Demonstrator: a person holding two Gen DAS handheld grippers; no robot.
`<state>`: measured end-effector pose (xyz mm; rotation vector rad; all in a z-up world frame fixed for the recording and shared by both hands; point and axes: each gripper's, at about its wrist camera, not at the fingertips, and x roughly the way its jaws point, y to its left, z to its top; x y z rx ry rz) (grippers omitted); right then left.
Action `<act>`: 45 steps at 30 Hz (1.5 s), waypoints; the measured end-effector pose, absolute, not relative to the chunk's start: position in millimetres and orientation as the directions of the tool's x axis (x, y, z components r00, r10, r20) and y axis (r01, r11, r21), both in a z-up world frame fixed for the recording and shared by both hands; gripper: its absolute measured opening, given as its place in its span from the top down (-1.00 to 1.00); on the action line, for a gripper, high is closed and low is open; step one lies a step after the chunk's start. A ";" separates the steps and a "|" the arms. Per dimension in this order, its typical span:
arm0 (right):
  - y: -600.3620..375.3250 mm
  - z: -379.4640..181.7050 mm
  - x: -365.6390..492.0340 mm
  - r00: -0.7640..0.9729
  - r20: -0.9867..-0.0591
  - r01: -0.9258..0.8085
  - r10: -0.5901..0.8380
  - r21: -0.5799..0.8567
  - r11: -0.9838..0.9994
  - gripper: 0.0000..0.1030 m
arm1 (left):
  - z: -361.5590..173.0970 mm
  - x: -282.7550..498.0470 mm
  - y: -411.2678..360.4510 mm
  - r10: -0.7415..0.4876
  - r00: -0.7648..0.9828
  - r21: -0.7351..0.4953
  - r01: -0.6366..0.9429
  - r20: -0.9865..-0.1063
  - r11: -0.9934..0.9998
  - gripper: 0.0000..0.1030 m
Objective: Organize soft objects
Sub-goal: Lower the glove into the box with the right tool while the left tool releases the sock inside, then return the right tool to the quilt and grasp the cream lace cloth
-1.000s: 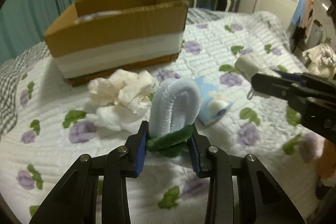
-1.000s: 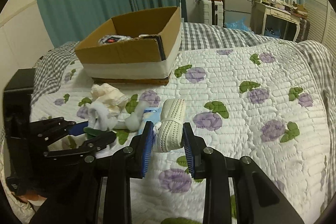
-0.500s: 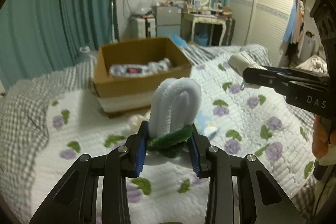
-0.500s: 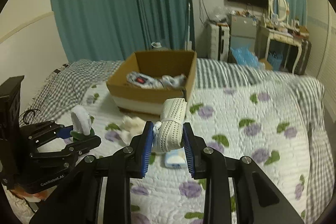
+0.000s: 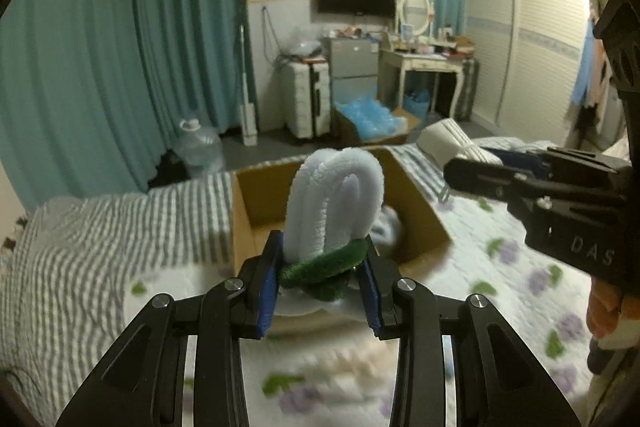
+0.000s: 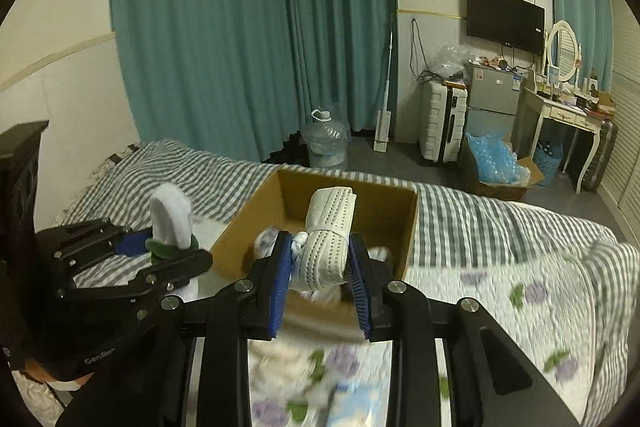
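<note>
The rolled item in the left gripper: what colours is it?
Pale blue fuzzy roll with a dark green cuff at its base, clamped in the left gripper; clearest in the left wrist view.

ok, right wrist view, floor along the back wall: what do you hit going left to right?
Water jug → flat mop leaning by the curtain → white suitcase → small fridge → box of blue bags → white dressing table.

The fluffy sock bundle [image 5: 334, 199] is plush, pale blue fleece with a fuzzy green cuff, while the ribbed sock roll [image 6: 326, 233] is cream knit dotted with small holes. The box [image 6: 400, 227] is matt brown cardboard. The quilt [image 5: 520, 291] is stitched, puckered cotton cloth.
</note>
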<state>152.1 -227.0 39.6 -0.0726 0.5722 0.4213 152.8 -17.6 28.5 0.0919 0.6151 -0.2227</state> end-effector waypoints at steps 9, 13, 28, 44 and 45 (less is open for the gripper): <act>-216.2 -10.8 275.8 0.699 -0.615 -0.377 0.365 0.117 0.919 0.46 | -12.6 270.1 -27.1 -0.145 0.756 0.060 0.237 -0.638 0.970 0.31; -215.4 -40.3 305.4 0.679 -0.643 -0.366 0.354 0.123 0.923 0.46 | -42.7 298.4 -29.4 -0.133 0.727 0.079 0.249 -0.674 0.965 0.22; -238.2 12.3 267.4 0.794 -0.535 -0.299 0.288 0.068 0.952 -0.64 | 6.2 258.7 -18.9 -0.094 0.828 0.118 0.190 -0.552 0.975 -0.58; -263.0 132.1 97.6 0.873 -0.441 -0.267 0.209 -0.072 0.961 -0.98 | 100.2 99.9 15.2 -0.085 0.920 0.121 0.141 -0.382 0.983 -0.80; -262.1 128.5 90.0 0.868 -0.446 -0.278 0.218 -0.072 0.958 -0.98 | 98.5 94.2 14.7 -0.090 0.921 0.118 0.144 -0.378 0.982 -0.80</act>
